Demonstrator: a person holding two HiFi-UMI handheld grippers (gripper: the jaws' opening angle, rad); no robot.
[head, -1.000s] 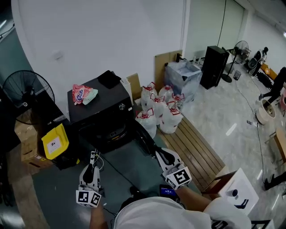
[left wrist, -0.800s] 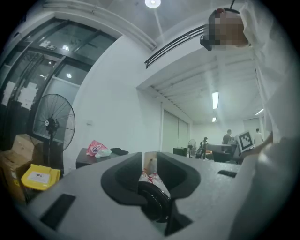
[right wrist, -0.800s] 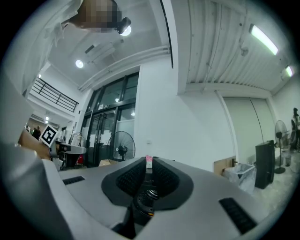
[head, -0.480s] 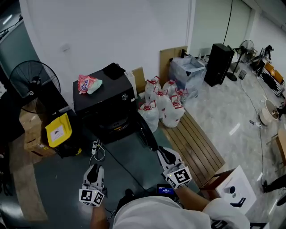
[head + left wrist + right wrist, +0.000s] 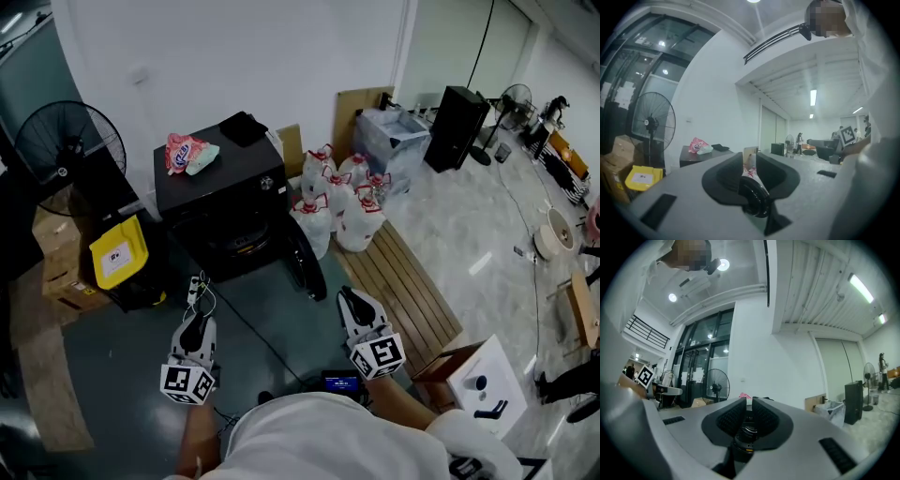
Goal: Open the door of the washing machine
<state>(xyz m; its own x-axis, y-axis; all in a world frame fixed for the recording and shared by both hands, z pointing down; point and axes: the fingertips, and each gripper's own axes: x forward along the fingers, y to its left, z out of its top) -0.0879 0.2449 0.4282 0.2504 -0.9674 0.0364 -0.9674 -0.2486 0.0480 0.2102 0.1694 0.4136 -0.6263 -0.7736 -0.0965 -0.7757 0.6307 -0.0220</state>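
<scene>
The black washing machine [image 5: 220, 187] stands against the white wall. Its round door [image 5: 305, 264] is swung out to the right, and the drum opening [image 5: 246, 246] shows. A pink bag [image 5: 180, 153] and a black cloth [image 5: 244, 127] lie on its top. My left gripper [image 5: 194, 323] hovers in front of the machine, a little to the left. Its jaws have just been closing, and a narrow gap with nothing in it is left. My right gripper [image 5: 352, 300] is held just short of the door, with its jaws together and empty. The left gripper view shows the left gripper [image 5: 750, 157] and the machine top [image 5: 701, 157].
A yellow-lidded bin [image 5: 117, 258] and a standing fan [image 5: 64, 142] are left of the machine. Several white jugs [image 5: 337, 211] and a slatted wooden pallet [image 5: 412, 286] lie to its right. A white power strip [image 5: 194, 289] and its cable trail over the grey floor mat [image 5: 272, 328].
Both grippers have shifted a little across the floor in front of the machine. The left jaws stand narrower than before. The door has stayed swung open.
</scene>
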